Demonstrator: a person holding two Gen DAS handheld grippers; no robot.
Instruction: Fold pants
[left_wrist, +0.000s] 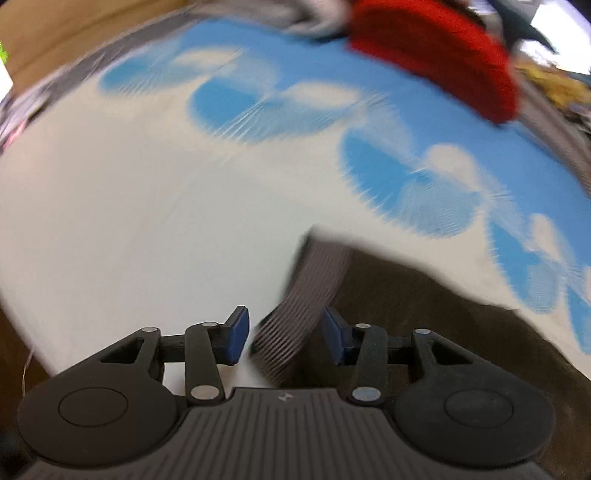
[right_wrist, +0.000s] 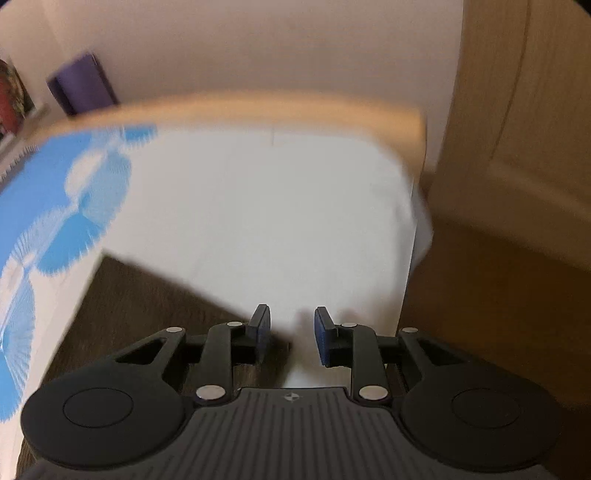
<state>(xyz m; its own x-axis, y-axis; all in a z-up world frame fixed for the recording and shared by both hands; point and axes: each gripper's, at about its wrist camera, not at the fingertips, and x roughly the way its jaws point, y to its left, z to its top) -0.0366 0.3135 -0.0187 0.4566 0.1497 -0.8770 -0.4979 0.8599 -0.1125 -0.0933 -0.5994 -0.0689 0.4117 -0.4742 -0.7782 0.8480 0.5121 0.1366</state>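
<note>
Two grippers: left gripper (left_wrist: 286, 334) gaping around ribbed cuff (left_wrist: 295, 325), unclamped; right gripper (right_wrist: 290, 334) gaping, empty.
Pants (left_wrist: 424, 314): 5 o'clock.
Tip: pinch cuff fully before lifting.

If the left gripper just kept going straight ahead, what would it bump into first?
Probably the grey ribbed band of the dark pants, already lying between the open left gripper jaws. The picture is blurred, so depth is uncertain.

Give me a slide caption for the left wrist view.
Open left claw straddling the ribbed grey waistband of dark brown pants on a white and blue patterned sheet.
</note>
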